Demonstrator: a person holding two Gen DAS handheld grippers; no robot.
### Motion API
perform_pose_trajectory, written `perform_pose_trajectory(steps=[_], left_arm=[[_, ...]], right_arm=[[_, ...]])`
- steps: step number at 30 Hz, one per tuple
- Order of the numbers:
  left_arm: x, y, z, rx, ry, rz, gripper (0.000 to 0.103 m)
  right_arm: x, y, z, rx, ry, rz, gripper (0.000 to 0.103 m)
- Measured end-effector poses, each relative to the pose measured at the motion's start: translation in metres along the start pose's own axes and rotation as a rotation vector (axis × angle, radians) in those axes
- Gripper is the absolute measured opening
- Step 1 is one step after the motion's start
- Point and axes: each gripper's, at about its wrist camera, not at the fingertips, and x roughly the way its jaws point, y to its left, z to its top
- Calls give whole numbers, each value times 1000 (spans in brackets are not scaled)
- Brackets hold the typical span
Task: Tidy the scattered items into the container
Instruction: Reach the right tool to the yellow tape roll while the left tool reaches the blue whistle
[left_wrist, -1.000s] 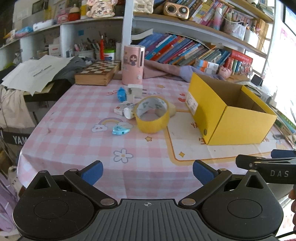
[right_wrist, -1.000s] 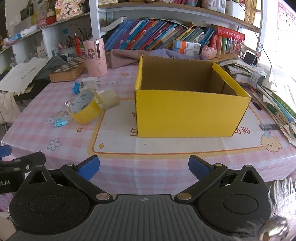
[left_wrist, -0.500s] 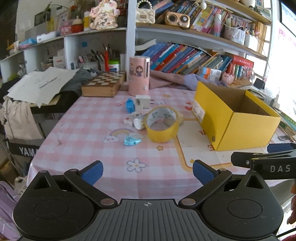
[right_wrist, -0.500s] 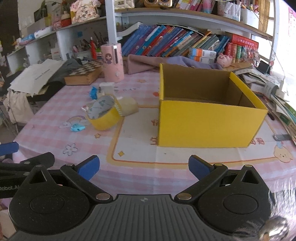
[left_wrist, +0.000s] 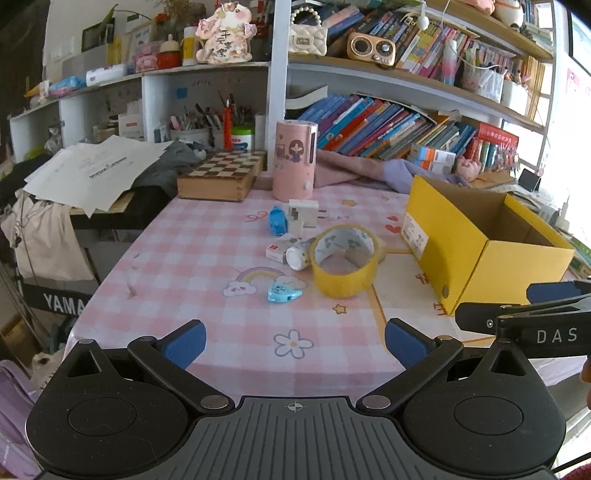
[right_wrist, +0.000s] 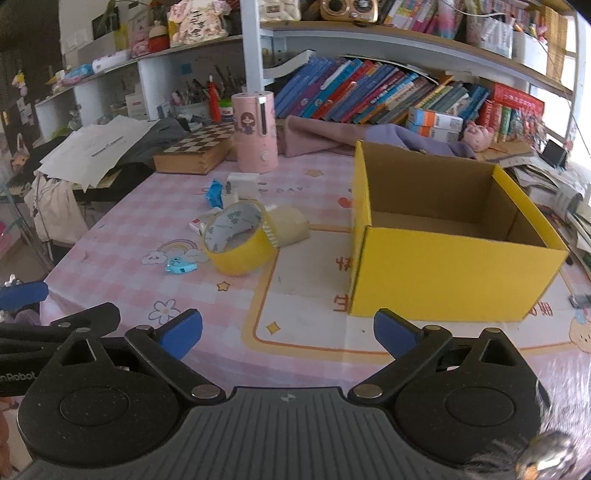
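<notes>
An open yellow cardboard box (left_wrist: 476, 243) (right_wrist: 443, 273) stands on the pink checked tablecloth, its inside bare. Left of it lie a yellow tape roll (left_wrist: 345, 266) (right_wrist: 238, 240), a clear tape roll (right_wrist: 290, 225), a small blue heart-shaped item (left_wrist: 283, 291) (right_wrist: 180, 265), a white tube (left_wrist: 297, 256), a red-and-white small box (left_wrist: 277, 251), a blue packet (left_wrist: 277, 221) (right_wrist: 215, 194) and a white charger (left_wrist: 303, 214) (right_wrist: 242, 184). My left gripper (left_wrist: 294, 341) is open and empty near the table's front edge. My right gripper (right_wrist: 288, 328) is open and empty, in front of the box.
A pink cylinder (left_wrist: 294, 160) and a wooden chessboard box (left_wrist: 221, 175) stand at the back of the table. Purple cloth (right_wrist: 332, 136), bookshelves and papers lie behind. The table edge drops off at the left, with a keyboard (left_wrist: 59, 301) below.
Both grippers have pulled back and risen from the table, so the items and box look farther away. Nothing on the table has moved. Both stay open.
</notes>
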Motion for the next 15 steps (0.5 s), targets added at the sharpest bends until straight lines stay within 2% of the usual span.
perform_pose_trajectory(steps=[5,8,15], left_arm=[[6,5,2,-2,8,-1,103],[10,8,6,11,7,9,103],[26,15,17,10,14,31,103]], right_arm=[[11,3,4,-8,7,16,100],[20,6,10,-14,10,29,94],[43,16,31,-66,0,45,91]])
